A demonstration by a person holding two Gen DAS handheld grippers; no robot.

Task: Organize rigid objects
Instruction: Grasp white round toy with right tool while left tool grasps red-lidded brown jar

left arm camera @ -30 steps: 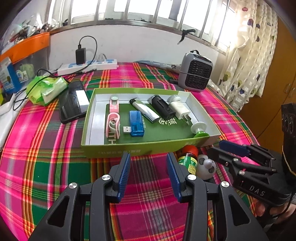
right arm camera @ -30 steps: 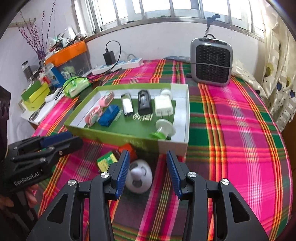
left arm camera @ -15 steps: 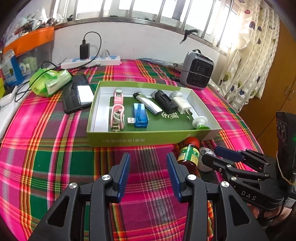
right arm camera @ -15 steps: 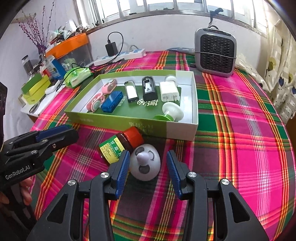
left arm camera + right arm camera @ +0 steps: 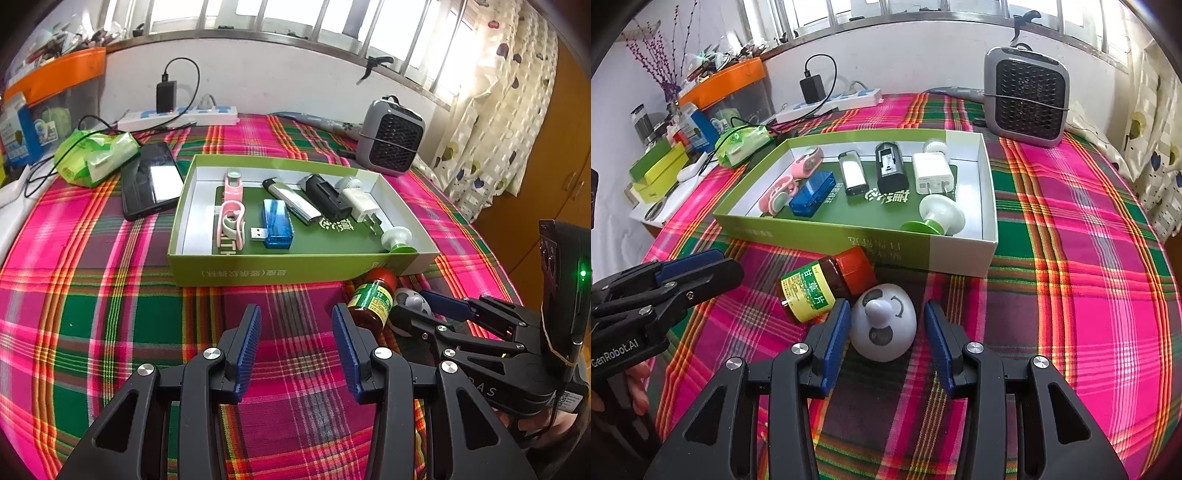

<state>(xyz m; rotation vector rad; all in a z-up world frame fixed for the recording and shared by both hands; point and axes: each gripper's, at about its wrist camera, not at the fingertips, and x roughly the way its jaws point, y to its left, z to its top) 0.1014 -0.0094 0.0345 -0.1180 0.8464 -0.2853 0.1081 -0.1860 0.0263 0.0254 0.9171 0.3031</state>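
Green box (image 5: 827, 236) holds blue USB stick (image 5: 812, 192), charger (image 5: 932, 173); right tongs (image 5: 884, 328) wide around white toy (image 5: 882, 325); left tongs (image 5: 295, 343) wide.

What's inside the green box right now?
Inside the green box: a pink clip, pink case, blue USB stick, silver lighter, black pack, white charger, green-and-white knob. The near wall hides the floor strip behind it.

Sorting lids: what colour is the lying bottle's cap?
Red cap, clearest in the right wrist view.
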